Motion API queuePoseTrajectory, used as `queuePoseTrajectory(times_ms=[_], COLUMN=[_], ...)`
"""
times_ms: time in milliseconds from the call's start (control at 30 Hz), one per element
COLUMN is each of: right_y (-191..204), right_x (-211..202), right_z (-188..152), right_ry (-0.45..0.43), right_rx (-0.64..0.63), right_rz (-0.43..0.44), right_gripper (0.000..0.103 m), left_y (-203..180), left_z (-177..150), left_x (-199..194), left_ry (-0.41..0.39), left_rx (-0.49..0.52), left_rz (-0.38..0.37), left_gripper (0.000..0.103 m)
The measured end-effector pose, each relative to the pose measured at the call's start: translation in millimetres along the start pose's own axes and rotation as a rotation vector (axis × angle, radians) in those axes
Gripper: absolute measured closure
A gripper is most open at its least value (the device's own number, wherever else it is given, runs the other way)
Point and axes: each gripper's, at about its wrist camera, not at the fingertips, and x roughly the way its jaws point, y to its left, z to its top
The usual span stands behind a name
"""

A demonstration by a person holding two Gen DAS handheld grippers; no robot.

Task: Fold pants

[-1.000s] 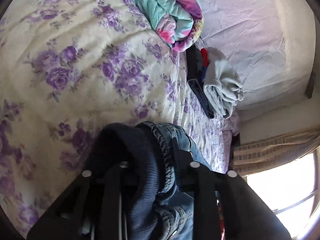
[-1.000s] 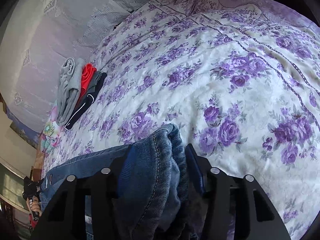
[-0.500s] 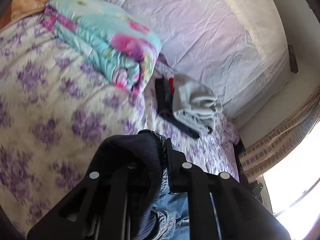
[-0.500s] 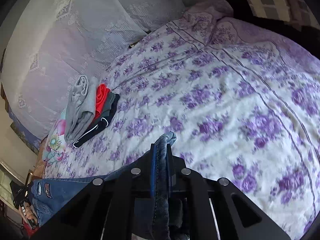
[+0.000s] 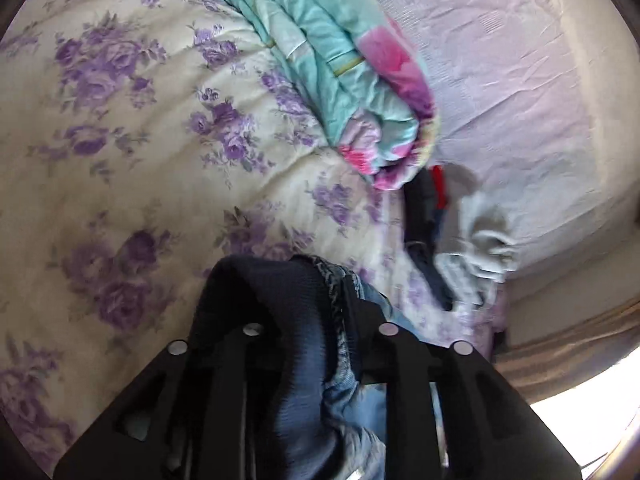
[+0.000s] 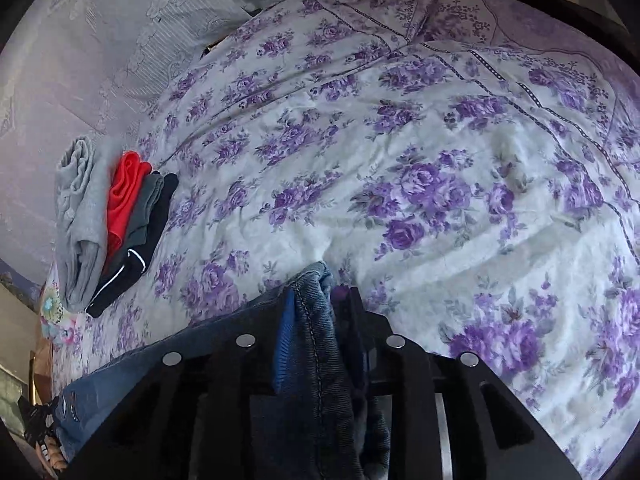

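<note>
**Left wrist view: both my tongs hold the jeans**

My left gripper [image 5: 316, 320] pinches a bunched fold of the jeans [image 5: 304, 340], its jaws having just eased wider. My right gripper [image 6: 320, 320] clamps the denim hem likewise, just loosened. Beyond lie the floral bedspread [image 6: 400, 160], folded clothes [image 6: 104, 220] and a rolled quilt [image 5: 340, 80].

Pants [image 6: 320, 332]: blue denim, dark navy ribbed lining. Bed cover [image 6: 400, 160]: cream-white, purple rose print. Folded quilt [image 5: 332, 80]: turquoise, pink blotches. Stack of folded clothes [image 6: 116, 220]: grey, red, dark grey, black with white stripe. Hand-held gripper [image 5: 316, 312] frames: black.
</note>
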Motion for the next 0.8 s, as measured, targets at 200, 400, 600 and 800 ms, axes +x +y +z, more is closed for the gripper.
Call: queuePoseTrajectory(times_ms=[200,400,600,800], right_y=[7,33,-8,-60], right_x=[-65,-27,-103,-202], right_z=[-21,-68,-63,-134], right_ry=[-0.085,0.036,-0.058,-0.087], right_rx=[-0.092,-0.322,-0.099,0.009], right_rz=[-0.01,-0.196,-0.056,0.06], right_gripper=[0.072,0.046,0.049,0.039], left_y=[-14,-25,23,40], left_z=[-18,-61,-55,-94], left_x=[-67,-42,-70,-112], left_ry=[-0.096,0.0,-0.002,0.009], left_rx=[0.112,0.299,0.098,0.09], left_rz=[0.049,0.261,0.113,0.033], left_gripper=[0.056,0.035,0.036,0.034])
